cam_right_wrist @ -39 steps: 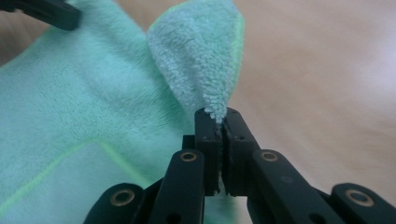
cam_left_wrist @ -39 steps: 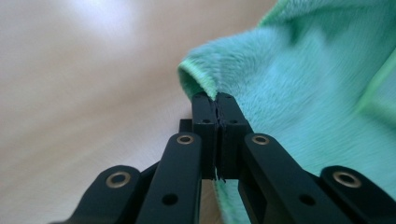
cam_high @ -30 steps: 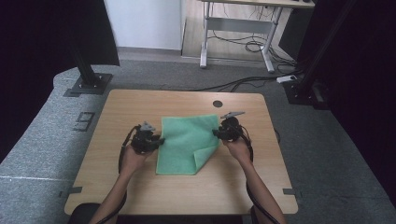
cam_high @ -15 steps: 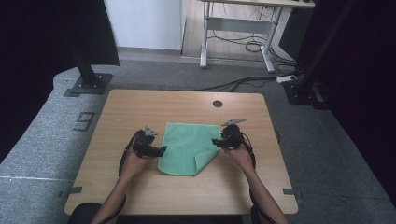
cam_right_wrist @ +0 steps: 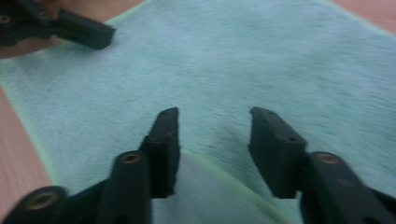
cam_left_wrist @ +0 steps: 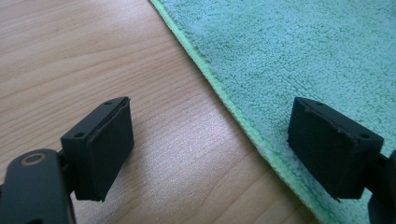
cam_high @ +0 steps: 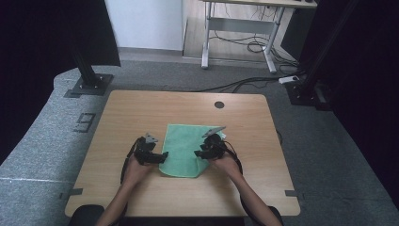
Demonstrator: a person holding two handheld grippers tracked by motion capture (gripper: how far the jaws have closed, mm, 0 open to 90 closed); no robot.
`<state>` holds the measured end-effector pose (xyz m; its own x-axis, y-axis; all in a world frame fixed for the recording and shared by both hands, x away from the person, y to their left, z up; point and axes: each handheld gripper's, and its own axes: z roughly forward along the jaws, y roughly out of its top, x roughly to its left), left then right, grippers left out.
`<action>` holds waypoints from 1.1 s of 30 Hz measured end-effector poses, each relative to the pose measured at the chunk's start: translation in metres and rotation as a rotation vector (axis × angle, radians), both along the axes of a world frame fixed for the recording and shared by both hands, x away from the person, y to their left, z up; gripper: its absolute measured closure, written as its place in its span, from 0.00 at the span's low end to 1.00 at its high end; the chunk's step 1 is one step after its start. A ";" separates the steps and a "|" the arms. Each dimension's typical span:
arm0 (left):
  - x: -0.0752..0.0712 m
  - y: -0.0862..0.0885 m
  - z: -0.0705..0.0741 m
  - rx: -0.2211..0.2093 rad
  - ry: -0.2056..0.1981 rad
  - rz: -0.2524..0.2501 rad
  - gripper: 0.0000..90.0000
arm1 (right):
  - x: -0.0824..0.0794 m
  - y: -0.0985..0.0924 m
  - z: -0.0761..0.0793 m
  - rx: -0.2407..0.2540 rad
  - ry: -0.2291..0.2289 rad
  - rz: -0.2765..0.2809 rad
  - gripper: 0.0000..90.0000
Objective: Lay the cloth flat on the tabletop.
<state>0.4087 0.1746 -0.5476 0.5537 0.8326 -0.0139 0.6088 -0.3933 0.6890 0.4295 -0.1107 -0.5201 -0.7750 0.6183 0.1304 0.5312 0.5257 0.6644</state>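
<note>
Lying on a wooden table [cam_high: 141, 108], green cloth [cam_high: 186, 148]; grey floor [cam_high: 47, 141] around.

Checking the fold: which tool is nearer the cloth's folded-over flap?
Right. The right tool hangs open over the green cloth's flap edge; the left tool straddles the cloth's left hem, open.
</note>
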 end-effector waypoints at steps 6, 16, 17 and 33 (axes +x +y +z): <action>0.000 0.000 0.000 -0.001 0.000 0.002 0.16 | -0.006 0.017 -0.010 -0.073 0.005 0.062 0.81; 0.000 0.000 0.000 -0.002 0.000 0.004 0.16 | -0.029 -0.019 -0.003 -0.082 0.001 0.034 0.82; 0.000 0.000 0.000 -0.002 0.000 0.004 0.16 | -0.033 -0.025 -0.003 -0.079 -0.002 0.027 0.80; -0.010 0.002 0.005 0.018 -0.022 -0.007 0.16 | -0.071 -0.101 0.007 -0.010 -0.050 -0.145 0.54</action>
<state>0.3983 0.1762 -0.5428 0.5591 0.8290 0.0131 0.5911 -0.4097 0.6948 0.3589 -0.2118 -0.5135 -0.6832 0.7250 0.0871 0.5681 0.4528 0.6872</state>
